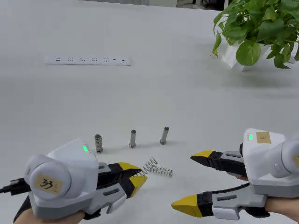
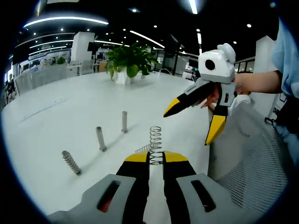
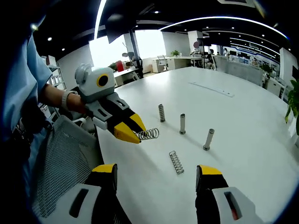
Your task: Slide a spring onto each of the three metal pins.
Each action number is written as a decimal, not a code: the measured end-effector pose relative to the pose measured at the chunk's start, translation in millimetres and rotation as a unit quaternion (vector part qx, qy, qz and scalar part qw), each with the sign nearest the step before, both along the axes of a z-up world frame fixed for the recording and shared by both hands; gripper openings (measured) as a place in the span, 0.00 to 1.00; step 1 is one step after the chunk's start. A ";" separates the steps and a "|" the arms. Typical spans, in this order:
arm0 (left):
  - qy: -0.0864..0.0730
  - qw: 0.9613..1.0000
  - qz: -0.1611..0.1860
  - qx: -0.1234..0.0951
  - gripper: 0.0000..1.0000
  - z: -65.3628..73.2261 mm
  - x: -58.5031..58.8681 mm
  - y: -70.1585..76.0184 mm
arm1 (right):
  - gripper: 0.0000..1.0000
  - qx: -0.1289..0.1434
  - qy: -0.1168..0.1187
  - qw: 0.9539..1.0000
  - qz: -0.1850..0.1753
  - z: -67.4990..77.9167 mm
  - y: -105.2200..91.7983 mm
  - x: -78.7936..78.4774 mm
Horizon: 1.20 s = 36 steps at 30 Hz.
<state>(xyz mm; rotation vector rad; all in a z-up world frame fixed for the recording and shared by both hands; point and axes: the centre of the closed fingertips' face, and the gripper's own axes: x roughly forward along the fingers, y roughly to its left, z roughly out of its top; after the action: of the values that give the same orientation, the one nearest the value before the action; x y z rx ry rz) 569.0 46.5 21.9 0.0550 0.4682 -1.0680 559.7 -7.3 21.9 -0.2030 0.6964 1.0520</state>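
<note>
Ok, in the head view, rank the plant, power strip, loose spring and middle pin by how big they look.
1. plant, though cut off by the frame edge.
2. power strip.
3. loose spring and middle pin: about alike; the spring lies nearer the camera, so I won't rank them.
</note>
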 end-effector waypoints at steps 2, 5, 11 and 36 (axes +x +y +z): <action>0.001 1.000 -0.015 -0.007 0.06 1.5 -7.5 -5.7 | 0.62 0.002 0.000 1.000 0.011 4.8 1.9 1.1; -0.006 1.000 -0.025 -0.009 0.06 2.4 -13.2 -10.2 | 0.52 0.015 0.012 0.999 0.031 12.9 6.3 -0.6; -0.012 0.999 -0.039 -0.015 0.06 5.2 -16.3 -16.1 | 0.34 0.016 0.021 0.998 0.065 20.7 11.5 -4.0; -0.059 0.989 -0.137 -0.005 0.06 10.5 -29.8 -23.7 | 0.12 -0.013 0.056 0.984 0.168 20.8 21.4 -23.6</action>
<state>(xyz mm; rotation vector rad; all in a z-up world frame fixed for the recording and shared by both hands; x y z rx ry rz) 539.2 22.8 32.4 0.1772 0.3535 -1.3296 536.0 14.1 42.7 -0.2923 0.7949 1.3861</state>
